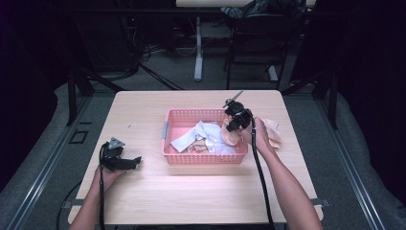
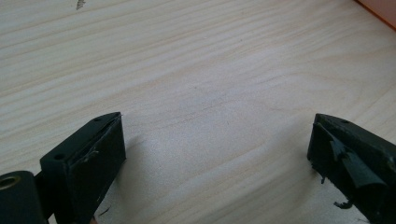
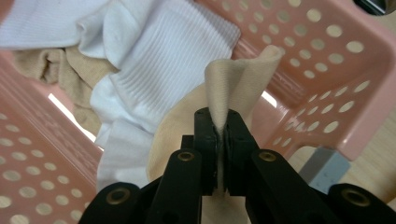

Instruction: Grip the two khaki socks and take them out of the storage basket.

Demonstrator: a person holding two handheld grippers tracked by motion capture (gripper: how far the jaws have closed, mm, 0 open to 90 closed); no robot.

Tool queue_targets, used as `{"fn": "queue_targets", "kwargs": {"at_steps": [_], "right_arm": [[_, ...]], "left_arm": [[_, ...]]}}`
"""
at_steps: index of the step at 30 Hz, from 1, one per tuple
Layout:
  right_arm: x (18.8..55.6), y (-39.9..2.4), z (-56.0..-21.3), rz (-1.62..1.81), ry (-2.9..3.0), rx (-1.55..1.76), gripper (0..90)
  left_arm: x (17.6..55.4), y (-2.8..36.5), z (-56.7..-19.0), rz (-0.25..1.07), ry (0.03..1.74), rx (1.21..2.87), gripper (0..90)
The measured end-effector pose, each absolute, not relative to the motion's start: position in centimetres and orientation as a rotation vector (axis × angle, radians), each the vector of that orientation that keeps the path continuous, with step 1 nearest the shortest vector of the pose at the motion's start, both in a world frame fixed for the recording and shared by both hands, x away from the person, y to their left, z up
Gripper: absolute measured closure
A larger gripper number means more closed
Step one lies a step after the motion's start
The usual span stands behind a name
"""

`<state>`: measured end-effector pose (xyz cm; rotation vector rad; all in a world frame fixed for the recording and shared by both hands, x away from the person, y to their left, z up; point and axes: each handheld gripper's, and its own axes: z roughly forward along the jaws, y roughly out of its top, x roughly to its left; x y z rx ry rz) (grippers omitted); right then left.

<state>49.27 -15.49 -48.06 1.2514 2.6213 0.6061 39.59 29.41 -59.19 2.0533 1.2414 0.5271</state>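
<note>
A pink perforated basket stands mid-table with white socks and a tan sock in it. My right gripper hangs over the basket's right end, shut on a beige sock. In the right gripper view the jaws pinch a fold of that beige sock, with a white ribbed sock behind it and the basket wall beyond. My left gripper rests on the table at the left, open; in the left gripper view its jaws stand wide apart over bare wood.
More beige cloth lies on the table just right of the basket, behind the right hand. The wooden table has free room in front and at the left. Table legs and dark floor lie beyond the far edge.
</note>
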Motion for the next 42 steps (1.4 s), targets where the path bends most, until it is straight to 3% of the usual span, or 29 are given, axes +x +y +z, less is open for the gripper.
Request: {"fn": "queue_targets", "kwargs": {"at_steps": [13, 42], "right_arm": [[48.3, -15.5, -44.3, 0.703, 2.607, 1.171, 86.1], [47.4, -15.6, -39.5, 0.833, 2.549, 1.097, 85.9]], "left_arm": [[39.6, 29.4, -59.2, 0.527, 1.242, 2.054, 4.0], [39.5, 29.4, -59.2, 0.524, 1.24, 2.056, 4.0]]}}
